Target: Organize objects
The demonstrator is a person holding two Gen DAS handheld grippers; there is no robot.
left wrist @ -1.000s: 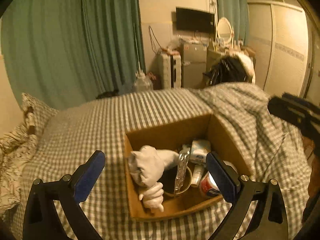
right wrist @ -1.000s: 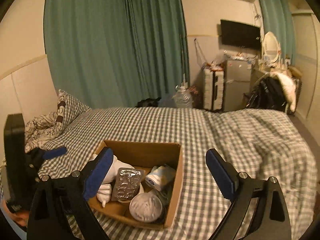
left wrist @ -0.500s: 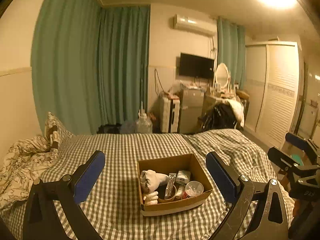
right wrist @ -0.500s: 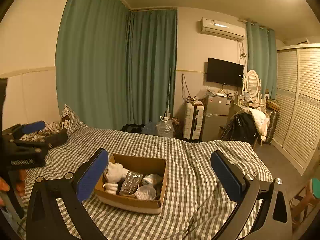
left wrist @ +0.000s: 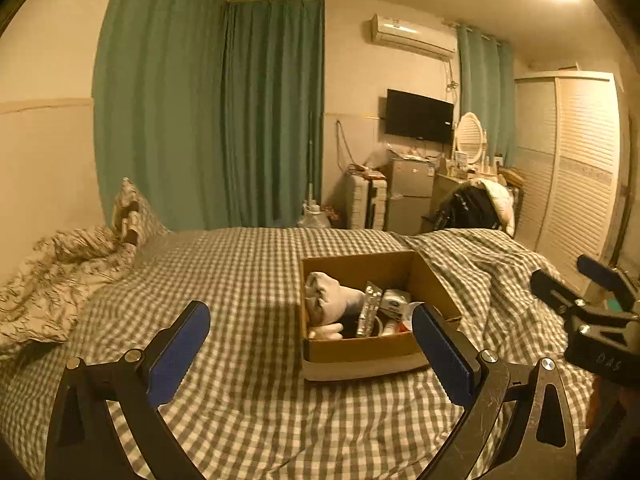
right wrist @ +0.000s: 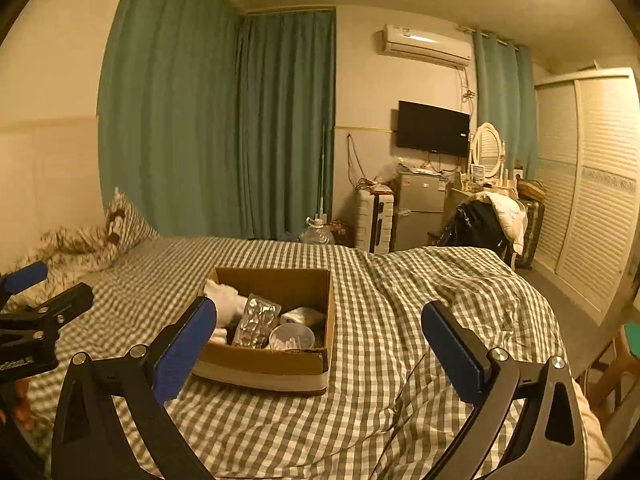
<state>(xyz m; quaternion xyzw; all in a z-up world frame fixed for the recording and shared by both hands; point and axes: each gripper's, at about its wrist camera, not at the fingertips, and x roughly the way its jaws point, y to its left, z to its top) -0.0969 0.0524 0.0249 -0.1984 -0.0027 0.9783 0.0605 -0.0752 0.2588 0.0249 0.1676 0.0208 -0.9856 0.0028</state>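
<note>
An open cardboard box (left wrist: pixel 362 346) sits on a checked bed; it also shows in the right wrist view (right wrist: pixel 266 364). Inside lie a white plush toy (left wrist: pixel 326 300), a silver blister pack (right wrist: pixel 256 320), a small white packet (left wrist: pixel 394 298) and a clear lidded cup (right wrist: pixel 291 336). My left gripper (left wrist: pixel 310 346) is open and empty, held back from the box's near left side. My right gripper (right wrist: pixel 320 344) is open and empty, back from the box's near right side. Each gripper shows at the edge of the other's view.
The checked bedspread (left wrist: pixel 240 280) covers the bed, rumpled at the right (right wrist: pixel 460 292). A patterned duvet and pillow (left wrist: pixel 68 268) lie at the left. Green curtains, a fridge (right wrist: pixel 418 216), a chair with clothes (right wrist: pixel 486 220) and a wardrobe (right wrist: pixel 588 200) stand beyond.
Both grippers have pulled back and up from over the box, so the box looks smaller and farther. Both stay open and empty.
</note>
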